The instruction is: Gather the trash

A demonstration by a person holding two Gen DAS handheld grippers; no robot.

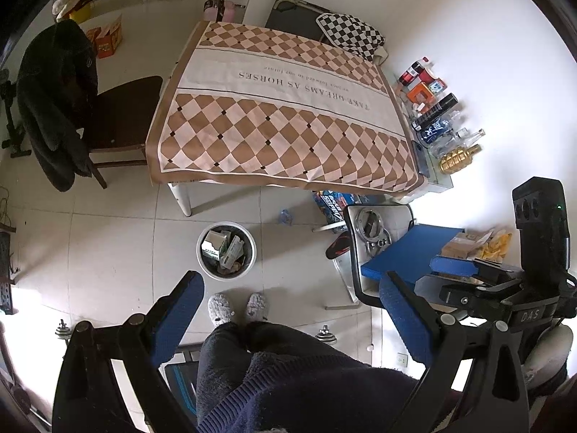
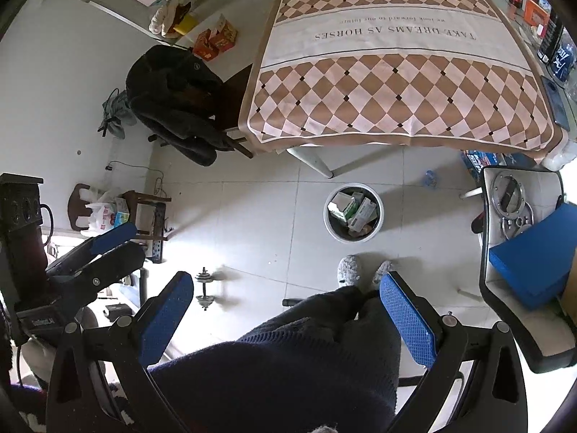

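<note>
**Both claws held wide and empty above a filled waste bin**

A table (image 1: 281,108) draped in a brown-and-cream diamond cloth printed "TAKE DREAMS AS HORSES" fills the far half of both wrist views, its top bare of litter. To one side stands a dark wooden chair (image 1: 119,115) with a black coat (image 1: 54,104) hung over its back; on the other, a row of bottles and cartons (image 1: 436,115) lines the white wall. A second chair (image 2: 519,288) nearer the camera carries a blue board (image 2: 533,256) and metal rings. On the tiled floor just in front of the table, beside the person's grey slippers (image 1: 238,306), sits the round white trash bin (image 1: 226,250), holding crumpled cartons and paper. A small blue wrapper (image 1: 285,215) lies on the floor near the table leg, apart from the bin. The left gripper (image 1: 292,310) hangs with its blue pads spread apart, nothing between them; the right gripper (image 2: 288,306) is likewise spread and empty.
</note>
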